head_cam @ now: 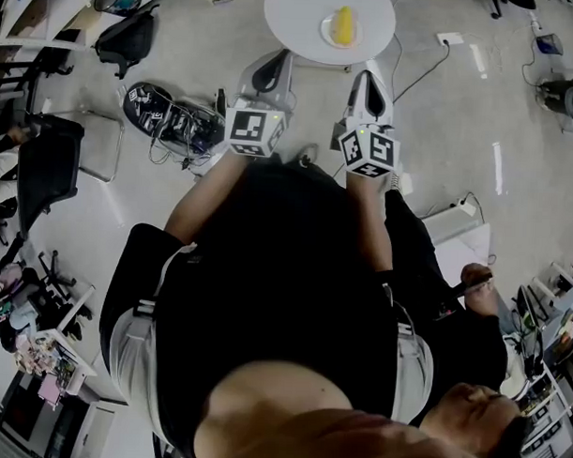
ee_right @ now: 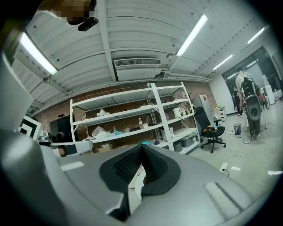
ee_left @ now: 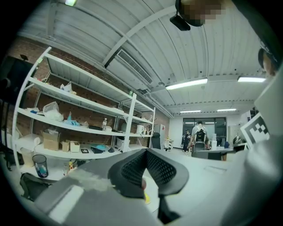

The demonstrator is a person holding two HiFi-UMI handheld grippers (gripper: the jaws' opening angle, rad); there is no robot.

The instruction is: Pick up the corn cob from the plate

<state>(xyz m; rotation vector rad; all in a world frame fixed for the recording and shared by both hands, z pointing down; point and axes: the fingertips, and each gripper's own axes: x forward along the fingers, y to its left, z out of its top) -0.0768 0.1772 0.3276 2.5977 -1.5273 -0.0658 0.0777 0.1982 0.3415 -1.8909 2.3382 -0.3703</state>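
Observation:
A yellow corn cob (head_cam: 342, 25) lies on a small white plate (head_cam: 327, 33) on a round white table (head_cam: 294, 17) at the top of the head view. My left gripper (head_cam: 277, 58) and right gripper (head_cam: 369, 76) are held level side by side, just short of the table's near edge and apart from the cob. Both sets of jaws are shut with nothing in them. In the left gripper view a sliver of the yellow cob (ee_left: 147, 199) shows below the closed pads (ee_left: 132, 167). The right gripper view shows closed pads (ee_right: 126, 165) and shelving beyond.
Black office chairs (head_cam: 124, 39) and a tangle of cables (head_cam: 178, 124) lie on the floor to the left. A power strip (head_cam: 451, 38) and a white box (head_cam: 453, 226) sit to the right. White shelving (ee_left: 79, 128) lines a brick wall, and people (ee_left: 199, 132) stand far off.

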